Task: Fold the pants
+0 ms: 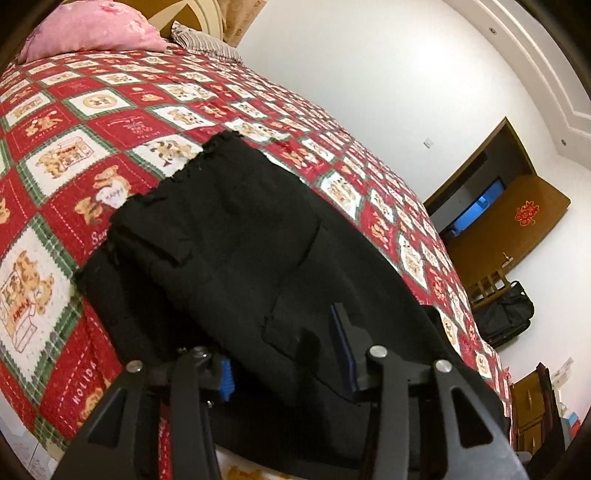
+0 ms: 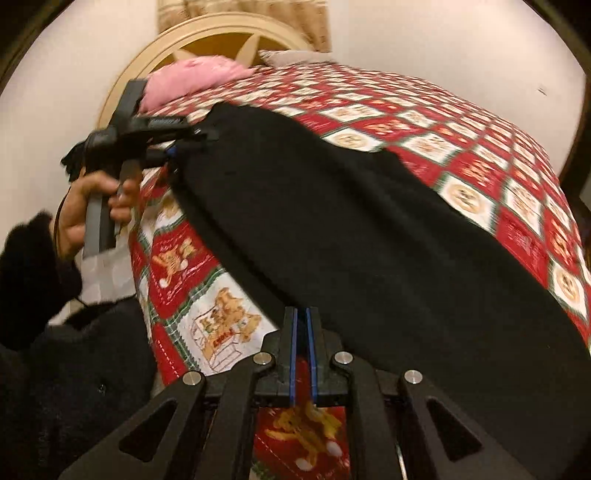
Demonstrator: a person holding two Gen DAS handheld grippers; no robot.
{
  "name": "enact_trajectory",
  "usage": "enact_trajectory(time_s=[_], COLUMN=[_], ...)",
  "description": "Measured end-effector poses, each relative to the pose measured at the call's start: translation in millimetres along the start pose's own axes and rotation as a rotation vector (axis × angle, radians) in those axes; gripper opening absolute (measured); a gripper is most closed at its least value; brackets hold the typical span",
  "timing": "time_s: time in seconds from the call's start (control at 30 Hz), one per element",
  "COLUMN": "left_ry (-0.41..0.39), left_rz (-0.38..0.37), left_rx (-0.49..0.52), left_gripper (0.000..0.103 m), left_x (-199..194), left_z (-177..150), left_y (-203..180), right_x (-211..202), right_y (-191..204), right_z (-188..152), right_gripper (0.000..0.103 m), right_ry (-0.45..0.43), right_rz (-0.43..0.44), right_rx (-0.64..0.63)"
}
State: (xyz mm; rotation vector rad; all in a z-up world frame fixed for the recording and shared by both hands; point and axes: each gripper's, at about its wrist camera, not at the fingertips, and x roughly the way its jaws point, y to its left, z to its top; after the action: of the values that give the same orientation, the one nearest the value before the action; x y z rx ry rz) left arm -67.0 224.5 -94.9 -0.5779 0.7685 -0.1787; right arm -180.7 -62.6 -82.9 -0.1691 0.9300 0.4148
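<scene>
both grippers are empty, left gripper (image 1: 288, 354) with fingers parted over the black pants (image 1: 229, 236) on the bed (image 1: 55, 110), right gripper (image 2: 303, 332) clenched; a careless regrasp could rumple the fold.

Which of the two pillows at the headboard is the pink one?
The pink pillow, the plump one at the quilt's far-left corner in the left wrist view. The other, the striped pillow, lies flatter, just right of it.
</scene>
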Motion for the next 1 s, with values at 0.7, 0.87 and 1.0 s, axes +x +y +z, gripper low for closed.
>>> enact_trajectory(time_s=[0.7, 0.87, 1.0], left_ry=[0.015, 0.013, 0.021], left_rz=[0.035, 0.027, 0.031], left_rx=[0.02, -0.003, -0.031], left_gripper=[0.047, 0.046, 0.015], left_x=[0.9, 2.7, 6.2], left_z=[2.0, 5.8, 9.8], left_y=[3.8, 5.8, 11.3], right_x=[6.4, 19.4, 21.9], right_y=[4.3, 7.0, -1.7], right_z=[-3.7, 0.7, 7.5], right_gripper=[0.043, 0.007, 0.003], right_ry=[0.034, 0.032, 0.015], right_rz=[-0.221, -0.216, -0.206], right_rx=[-0.24, -0.264, -0.188])
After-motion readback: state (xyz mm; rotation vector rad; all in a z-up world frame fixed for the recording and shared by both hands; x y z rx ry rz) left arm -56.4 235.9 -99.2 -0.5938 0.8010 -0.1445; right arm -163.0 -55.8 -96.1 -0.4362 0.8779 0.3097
